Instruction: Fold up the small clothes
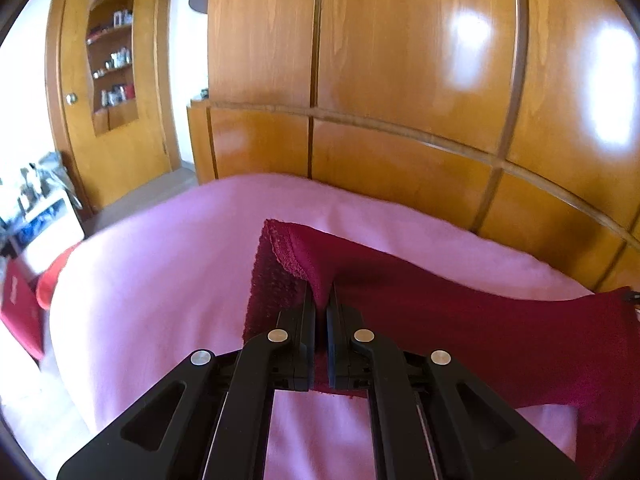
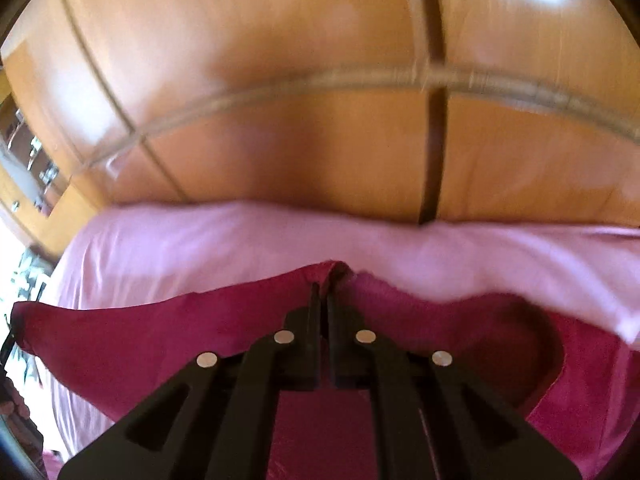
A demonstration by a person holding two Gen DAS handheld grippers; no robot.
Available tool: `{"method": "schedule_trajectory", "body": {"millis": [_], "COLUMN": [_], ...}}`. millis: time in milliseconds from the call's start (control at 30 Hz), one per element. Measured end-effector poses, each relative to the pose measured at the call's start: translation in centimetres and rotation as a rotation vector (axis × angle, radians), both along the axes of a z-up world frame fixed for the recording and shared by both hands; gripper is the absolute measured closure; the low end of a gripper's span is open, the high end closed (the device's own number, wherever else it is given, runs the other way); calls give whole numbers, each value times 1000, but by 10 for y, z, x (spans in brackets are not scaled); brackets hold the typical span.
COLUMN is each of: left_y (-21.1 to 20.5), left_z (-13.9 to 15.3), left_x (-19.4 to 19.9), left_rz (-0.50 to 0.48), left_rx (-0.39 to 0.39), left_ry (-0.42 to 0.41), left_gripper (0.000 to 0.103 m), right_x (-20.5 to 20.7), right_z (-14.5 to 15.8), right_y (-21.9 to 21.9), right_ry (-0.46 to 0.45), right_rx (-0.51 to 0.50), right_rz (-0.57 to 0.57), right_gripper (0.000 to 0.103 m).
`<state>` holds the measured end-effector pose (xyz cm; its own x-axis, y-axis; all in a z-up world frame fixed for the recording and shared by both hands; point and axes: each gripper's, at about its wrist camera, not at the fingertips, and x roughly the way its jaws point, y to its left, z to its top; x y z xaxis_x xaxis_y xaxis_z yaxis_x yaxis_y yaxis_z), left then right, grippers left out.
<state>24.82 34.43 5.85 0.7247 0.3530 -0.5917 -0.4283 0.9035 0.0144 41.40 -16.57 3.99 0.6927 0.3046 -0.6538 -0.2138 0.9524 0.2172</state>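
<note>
A dark red knitted garment (image 1: 460, 328) lies stretched over a pink blanket (image 1: 168, 288) on a bed. My left gripper (image 1: 322, 292) is shut on the garment's upper edge near its folded ribbed corner (image 1: 280, 256), and the cloth rises in a peak between the pads. In the right wrist view the same red garment (image 2: 168, 328) spreads left and right below my right gripper (image 2: 323, 290), which is shut on a pinched ridge of its far edge. The right wrist view is blurred. The cloth hangs taut between the two grippers.
A glossy wooden wardrobe (image 1: 400, 80) stands right behind the bed. A wooden door with a shelf niche (image 1: 108, 80) is at the far left. A red book (image 1: 18, 312) and a white stand with clutter (image 1: 44, 216) sit left of the bed.
</note>
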Motion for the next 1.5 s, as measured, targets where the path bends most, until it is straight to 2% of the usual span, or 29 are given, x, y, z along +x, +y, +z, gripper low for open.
{"method": "schedule_trajectory", "body": {"millis": [67, 133, 200, 233, 267, 333, 367, 433, 500, 567, 667, 767, 833, 967, 1100, 1167, 1200, 1233, 1267, 1300, 1333, 1400, 1433, 1500], "left_y": [-1, -2, -1, -3, -7, -12, -14, -16, -21, -34, -71, -124, -156, -209, -234, -239, -241, -243, -249, -250, -252, -253, -250, -240], "left_z": [-1, -13, -30, -38, -44, -50, -52, -51, -48, -47, -53, -70, -84, -107, -120, -125, -126, -124, -121, -118, -107, -81, -60, -29], "left_x": [24, 51, 71, 76, 77, 71, 65, 42, 17, -17, -62, -100, -120, -150, -168, -170, -169, -169, -171, -167, -166, -162, -157, -156], "left_rz": [26, 61, 65, 70, 65, 35, 26, -2, -44, -148, -341, -561, -677, -836, -897, -887, -884, -890, -898, -913, -929, -944, -949, -954], "left_rx": [26, 34, -16, -26, -26, -50, -63, -103, -143, -239, -347, -457, -561, -645, -683, -716, -735, -744, -741, -738, -710, -687, -687, -675], "left_ry": [17, 78, 163, 198, 224, 243, 243, 225, 198, 166, 162, 217, 251, 322, 362, 360, 356, 348, 337, 323, 298, 227, 161, 84], "left_gripper": [100, 100, 100, 100, 100, 100, 97, 83, 83, 83, 83, 83, 83, 82, 82, 83, 83, 83, 84, 97, 99, 100, 100, 100], "right_x": [3, 26, 28, 26, 20, 4, -7, -28, -52, -85, -134, -179, -212, -271, -322, -340, -345, -352, -355, -355, -353, -351, -349, -347], "right_z": [0, -6, -23, -24, -22, -11, -6, -3, -5, -13, -31, -47, -56, -81, -108, -120, -124, -125, -124, -123, -121, -108, -94, -67], "right_y": [3, 23, 30, 28, 25, 12, 4, -9, -22, -42, -82, -125, -154, -198, -215, -212, -208, -201, -197, -194, -190, -183, -176, -169], "right_ry": [-6, 12, 37, 32, 20, -15, -47, -54, -55, -51, -26, 2, 29, 121, 217, 259, 261, 247, 242, 244, 253, 234, 199, 124], "right_rx": [-11, -43, -70, -68, -51, -4, 3, 14, 10, 13, 32, 31, 34, 45, 127, 179, 170, 144, 136, 141, 153, 132, 122, 136], "right_rz": [-19, -26, -33, -32, -34, -54, -71, -50, -32, -11, -28, -91, -137, -197, -162, -119, -107, -92, -80, -66, -48, -27, 0, 43], "right_gripper": [101, 101, 99, 93, 63, 28, 27, 29, 28, 25, 25, 24, 24, 24, 27, 36, 37, 44, 60, 73, 95, 94, 95, 95]}}
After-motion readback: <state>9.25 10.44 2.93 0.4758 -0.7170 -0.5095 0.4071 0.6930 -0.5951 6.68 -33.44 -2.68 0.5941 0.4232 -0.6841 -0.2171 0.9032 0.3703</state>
